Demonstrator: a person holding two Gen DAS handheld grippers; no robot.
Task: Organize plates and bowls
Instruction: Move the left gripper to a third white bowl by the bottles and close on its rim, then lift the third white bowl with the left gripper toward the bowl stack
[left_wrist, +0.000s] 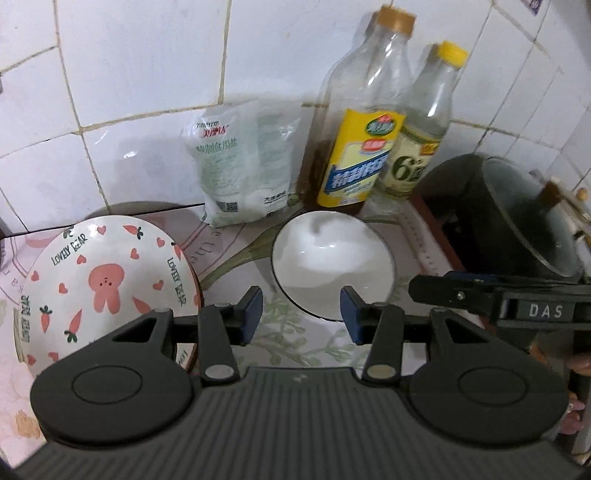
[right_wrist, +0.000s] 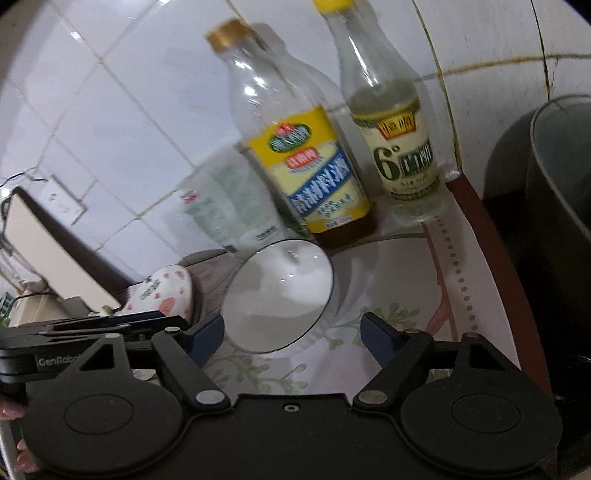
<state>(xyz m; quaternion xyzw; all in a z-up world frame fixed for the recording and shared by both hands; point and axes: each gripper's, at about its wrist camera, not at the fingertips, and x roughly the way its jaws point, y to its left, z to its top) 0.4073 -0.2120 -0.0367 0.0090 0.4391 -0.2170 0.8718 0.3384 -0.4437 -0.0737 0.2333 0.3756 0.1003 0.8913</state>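
A white bowl with a dark rim (left_wrist: 332, 266) stands on the flowered cloth, just beyond my left gripper (left_wrist: 301, 314), which is open with nothing between its blue pads. To its left is a patterned bowl (left_wrist: 107, 284) with a pink bear, hearts and carrots, tipped toward the camera; its lower edge is hidden behind my left gripper's body. In the right wrist view my right gripper (right_wrist: 293, 339) is open, with the white bowl's (right_wrist: 280, 295) near rim in the gap and untouched. The patterned bowl (right_wrist: 162, 295) lies further left. One right gripper finger (left_wrist: 436, 288) shows at the right.
Behind the bowls, against the tiled wall, stand a yellow-labelled bottle (left_wrist: 354, 147), a smaller bottle with a yellow cap (left_wrist: 417, 147) and a white salt bag (left_wrist: 243, 162). A dark pot (left_wrist: 517, 221) sits at the right. A pale box (right_wrist: 48, 251) stands far left.
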